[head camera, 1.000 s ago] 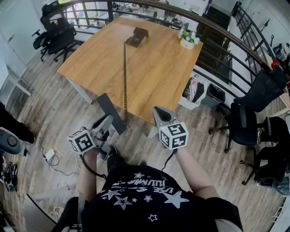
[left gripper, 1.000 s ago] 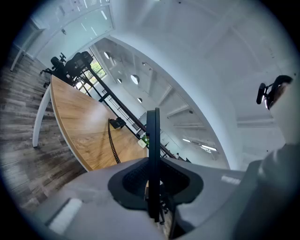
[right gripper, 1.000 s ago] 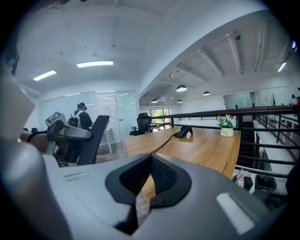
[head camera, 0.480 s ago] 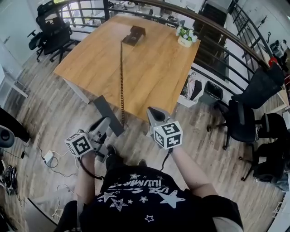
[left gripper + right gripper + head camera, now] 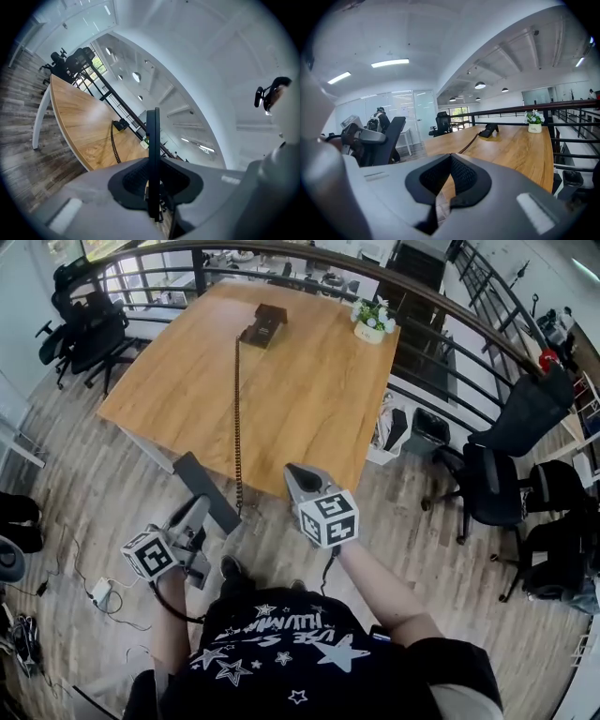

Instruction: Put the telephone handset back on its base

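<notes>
Your left tongs [image 5: 195,514] pinch the handset [image 5: 208,486], right tongs [image 5: 295,476] closed, empty. Base [image 5: 262,324] waits way off at 12 o'clock.

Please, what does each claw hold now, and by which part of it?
The left claw clamps the telephone handset near its middle, on its two flat sides. The right claw holds nothing.
</notes>
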`<move>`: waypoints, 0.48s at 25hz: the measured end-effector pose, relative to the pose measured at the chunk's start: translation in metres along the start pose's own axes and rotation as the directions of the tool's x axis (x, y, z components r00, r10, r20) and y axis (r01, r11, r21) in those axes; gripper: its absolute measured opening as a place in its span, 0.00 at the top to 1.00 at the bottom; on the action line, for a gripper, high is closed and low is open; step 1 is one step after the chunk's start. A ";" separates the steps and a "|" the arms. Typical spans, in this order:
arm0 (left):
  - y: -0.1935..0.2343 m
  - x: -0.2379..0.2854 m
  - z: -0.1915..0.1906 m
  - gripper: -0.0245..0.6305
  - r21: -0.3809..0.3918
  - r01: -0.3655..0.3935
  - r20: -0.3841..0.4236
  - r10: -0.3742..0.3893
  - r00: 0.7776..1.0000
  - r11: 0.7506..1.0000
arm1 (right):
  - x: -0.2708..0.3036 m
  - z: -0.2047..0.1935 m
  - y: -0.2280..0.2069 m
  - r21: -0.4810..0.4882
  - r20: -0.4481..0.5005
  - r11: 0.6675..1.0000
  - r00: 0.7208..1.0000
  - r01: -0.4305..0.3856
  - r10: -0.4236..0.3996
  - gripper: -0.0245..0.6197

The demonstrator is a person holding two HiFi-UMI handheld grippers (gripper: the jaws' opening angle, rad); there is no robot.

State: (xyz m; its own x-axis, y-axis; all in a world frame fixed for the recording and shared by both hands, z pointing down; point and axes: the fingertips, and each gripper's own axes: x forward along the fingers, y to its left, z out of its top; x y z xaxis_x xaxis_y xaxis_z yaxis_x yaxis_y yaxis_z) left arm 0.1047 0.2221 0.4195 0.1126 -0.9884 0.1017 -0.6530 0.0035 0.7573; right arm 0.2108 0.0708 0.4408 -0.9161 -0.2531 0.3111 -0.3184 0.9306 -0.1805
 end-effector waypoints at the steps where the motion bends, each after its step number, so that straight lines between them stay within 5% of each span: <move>1: 0.005 0.000 0.008 0.84 -0.008 0.004 -0.001 -0.004 1.000 1.000 | 0.008 0.002 0.003 0.000 -0.001 1.000 1.000 0.005 -0.005 0.96; 12: 0.076 0.003 0.083 0.85 -0.040 0.097 -0.061 -0.099 0.993 0.995 | 0.103 0.029 0.017 0.025 0.005 0.994 0.994 0.106 -0.106 0.96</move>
State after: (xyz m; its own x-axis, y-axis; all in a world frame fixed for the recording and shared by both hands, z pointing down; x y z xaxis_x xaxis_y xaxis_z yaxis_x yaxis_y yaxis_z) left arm -0.0072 0.2068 0.4238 0.2227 -0.9727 0.0656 -0.6090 -0.0863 0.7885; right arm 0.1041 0.0535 0.4430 -0.8782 -0.3521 0.3236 -0.4200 0.8915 -0.1700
